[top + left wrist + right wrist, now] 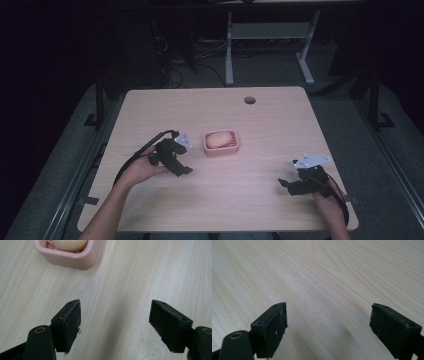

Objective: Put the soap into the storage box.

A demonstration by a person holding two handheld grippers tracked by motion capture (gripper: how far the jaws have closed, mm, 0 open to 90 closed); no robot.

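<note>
Apparently nothing is in hand: the soap point(218, 139) sits in its pink dish point(222, 150), left gripper point(176, 159) just left of it, right gripper point(296, 184) well apart at the near right, both gaping empty.

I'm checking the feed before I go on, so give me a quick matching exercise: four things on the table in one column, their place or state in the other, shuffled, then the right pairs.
Things:
1. soap
2. soap dish
3. left gripper
4. cable hole

Place or state:
A. near the table's far edge
B. pink, near the table's middle
C. lying in the dish
D. open, beside the dish, holding nothing

Pairs: 1-C, 2-B, 3-D, 4-A
</note>
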